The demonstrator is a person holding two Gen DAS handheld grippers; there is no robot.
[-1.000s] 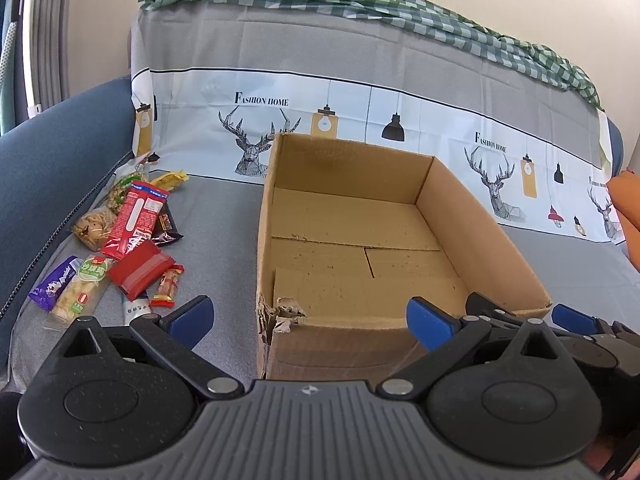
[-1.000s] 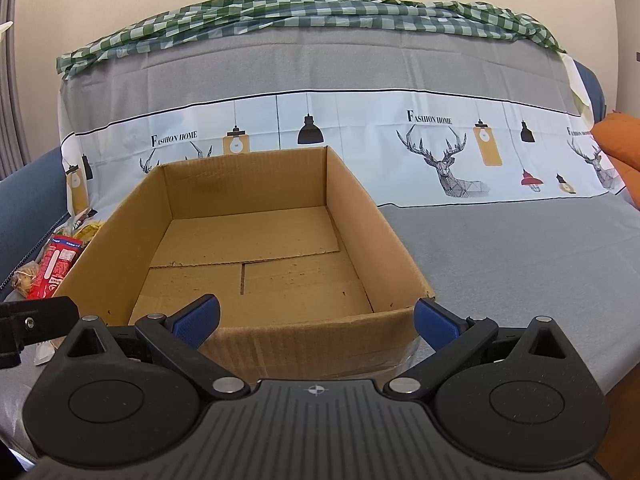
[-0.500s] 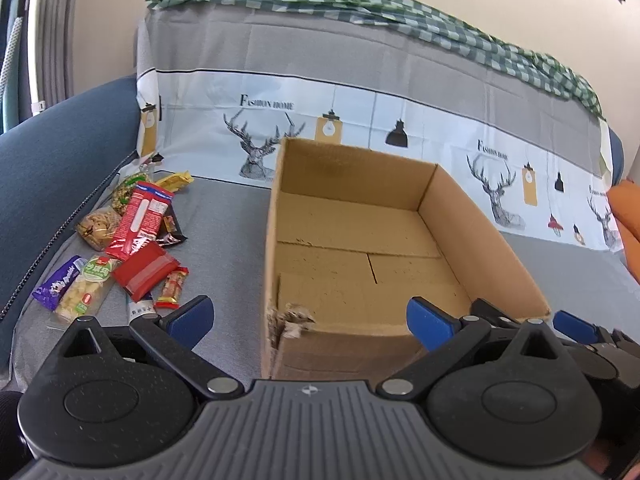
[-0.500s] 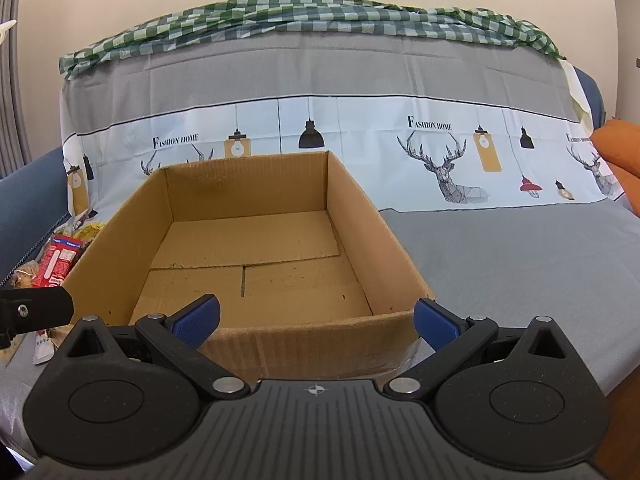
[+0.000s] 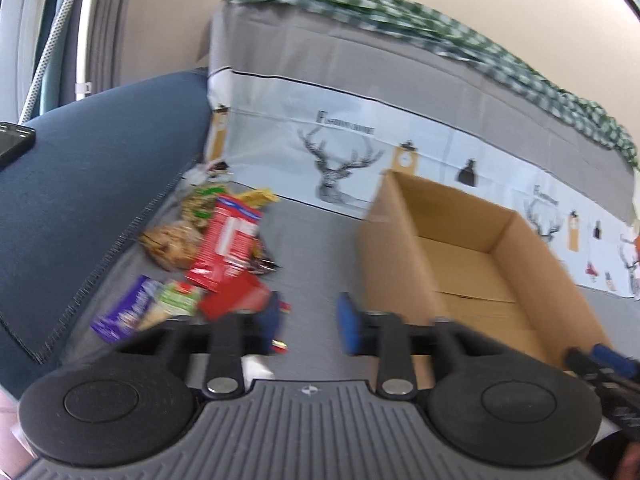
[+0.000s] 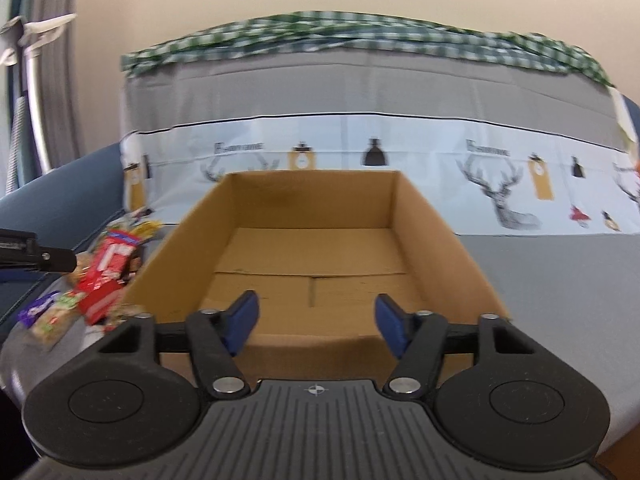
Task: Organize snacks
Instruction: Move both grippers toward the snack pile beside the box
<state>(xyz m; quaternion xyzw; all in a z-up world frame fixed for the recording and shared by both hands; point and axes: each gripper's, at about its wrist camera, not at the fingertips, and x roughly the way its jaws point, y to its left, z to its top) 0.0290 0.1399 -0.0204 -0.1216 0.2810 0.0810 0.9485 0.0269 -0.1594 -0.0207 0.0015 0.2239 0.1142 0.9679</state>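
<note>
A pile of snack packs lies on the grey sofa cover left of an open, empty cardboard box (image 5: 400, 248). It holds a tall red pack (image 5: 224, 248), a small red pack (image 5: 236, 298), a purple bar (image 5: 124, 314), a green-labelled pack (image 5: 176, 300) and a cookie bag (image 5: 172, 240). My left gripper (image 5: 310, 320) hovers just right of the small red pack, its jaws closing with nothing between them. My right gripper (image 6: 316, 320) faces the box (image 6: 432, 240) at its near wall, jaws closing, nothing between them. The snack pile (image 6: 108, 276) also shows at the left of the right wrist view.
A dark blue sofa arm (image 5: 80, 184) rises left of the snacks, with a black phone (image 5: 12, 140) on top. The deer-print cover (image 5: 344, 160) drapes the sofa back, a green checked cloth (image 5: 400, 4) along its top. Bare grey cover (image 6: 560, 280) lies right of the box.
The left gripper has swung left from the box's front to the snack pile, and its jaws have narrowed a lot. The right gripper's jaws have narrowed about halfway.
</note>
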